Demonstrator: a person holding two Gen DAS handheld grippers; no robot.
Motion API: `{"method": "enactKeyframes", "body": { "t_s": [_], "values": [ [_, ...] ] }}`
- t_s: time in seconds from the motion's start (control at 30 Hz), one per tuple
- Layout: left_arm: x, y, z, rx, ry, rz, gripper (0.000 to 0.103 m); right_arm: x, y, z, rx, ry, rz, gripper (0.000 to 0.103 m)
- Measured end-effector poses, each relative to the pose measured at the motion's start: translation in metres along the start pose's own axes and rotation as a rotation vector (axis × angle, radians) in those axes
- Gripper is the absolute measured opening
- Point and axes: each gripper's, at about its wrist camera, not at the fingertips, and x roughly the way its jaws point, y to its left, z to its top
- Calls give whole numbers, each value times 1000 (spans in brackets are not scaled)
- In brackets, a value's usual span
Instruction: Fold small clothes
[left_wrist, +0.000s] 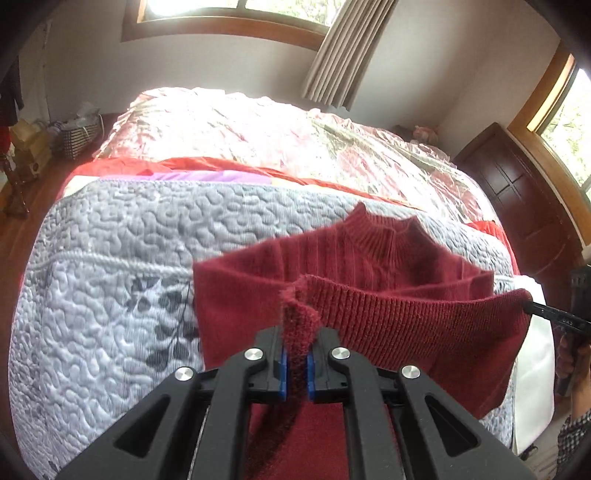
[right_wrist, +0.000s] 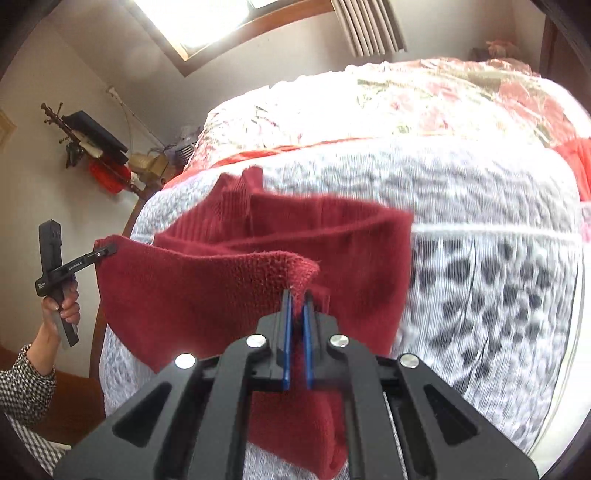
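Over the grey quilted bedspread (left_wrist: 110, 266), in the left wrist view, the dark red ribbed knit sweater (left_wrist: 369, 266) is seen lifted by its hem, with the collar end lying farther up the bed. The left tongs (left_wrist: 296, 363) are closed down to a narrow gap on a bunched corner of the hem, which is pinched between the blue pads (left_wrist: 282, 373). The hem is stretched to the right, where its other corner is held by the right tongs (left_wrist: 532, 308), gripped in a hand (left_wrist: 570, 360) at the frame's edge.

In the right wrist view, the right tongs (right_wrist: 297, 314) are shut on a frayed hem corner of the sweater (right_wrist: 207, 295). At the far left, the left tongs (right_wrist: 109, 252) are clamped on the opposite corner, held upright in a hand (right_wrist: 64, 306) with a raised forearm in a black-and-white checked sleeve (right_wrist: 26, 384). The hem hangs between both tongs above the bedspread (right_wrist: 480, 280).
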Motion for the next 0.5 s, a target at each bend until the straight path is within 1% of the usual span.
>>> {"method": "enactKeyframes", "body": {
  "t_s": [0.1, 0.23, 0.33, 0.37, 0.4, 0.5],
  "values": [
    [21, 6, 26, -35, -15, 15, 7, 12, -6, 32, 0, -20, -14, 4],
    [46, 14, 55, -57, -34, 53, 7, 34, -21, 64, 42, -24, -31, 4],
    [76, 20, 59, -60, 21, 79, 7, 60, -42, 71, 79, 28, -68, 4],
    [90, 22, 58, -54, 45, 100, 7, 70, -47, 71, 90, 46, -81, 4],
    [101, 23, 56, -45, 64, 121, 7, 83, -51, 66, 104, 66, -94, 4],
    [132, 26, 47, -48, 113, 161, 7, 104, -64, 59, 141, 101, -118, 5]
  ]
}}
